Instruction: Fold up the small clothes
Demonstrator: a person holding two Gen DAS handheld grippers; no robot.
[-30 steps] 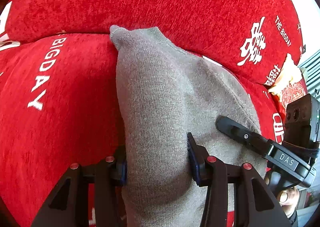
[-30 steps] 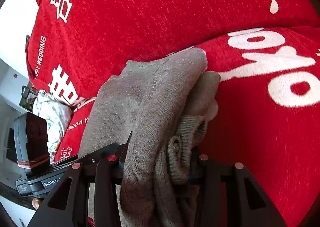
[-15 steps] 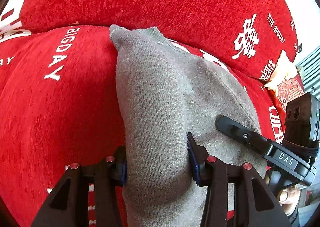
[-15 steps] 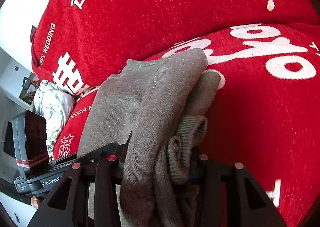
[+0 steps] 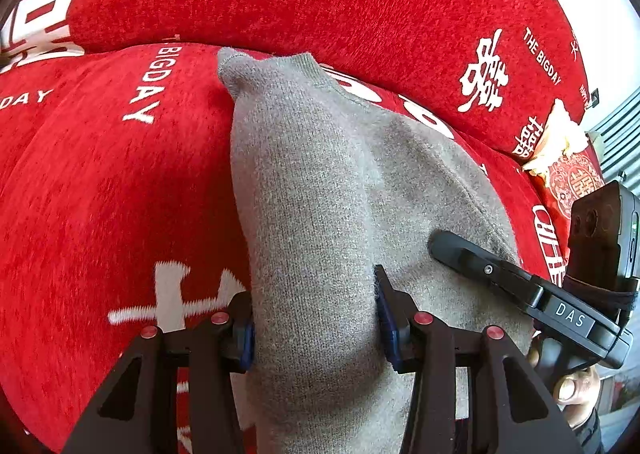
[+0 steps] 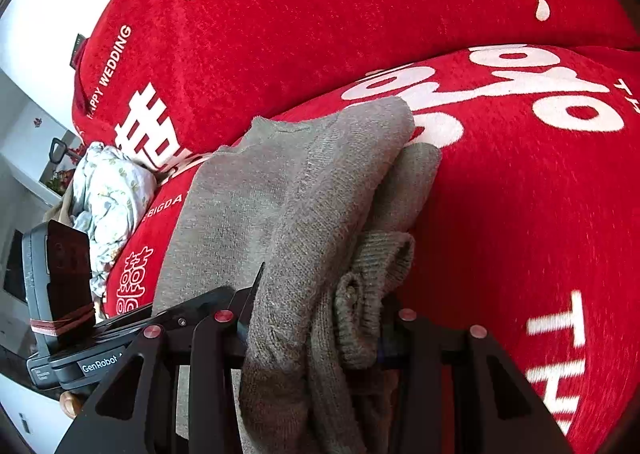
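A folded grey knit sweater (image 5: pixel 328 190) hangs over the red sofa seat, held at both ends. My left gripper (image 5: pixel 314 318) is shut on one thick folded end, its blue pads pressing the knit from both sides. My right gripper (image 6: pixel 316 318) is shut on the other end of the grey sweater (image 6: pixel 280 194), where bunched layers and a ribbed cuff fill the jaws. The right gripper (image 5: pixel 520 286) also shows at the right of the left wrist view, a finger lying along the fabric. The left gripper's body (image 6: pixel 80 318) shows at the lower left of the right wrist view.
The red sofa seat (image 5: pixel 100 194) with white lettering lies under the sweater, its backrest (image 6: pixel 320 14) behind. A pale floral bundle of cloth (image 6: pixel 108 198) sits at the sofa's far end, and a red patterned cushion (image 5: pixel 568 178) by the other end.
Both grippers have carried the sweater sideways across the seat; the sofa's lettering has shifted beneath it. The grips and the sweater's shape are unchanged.
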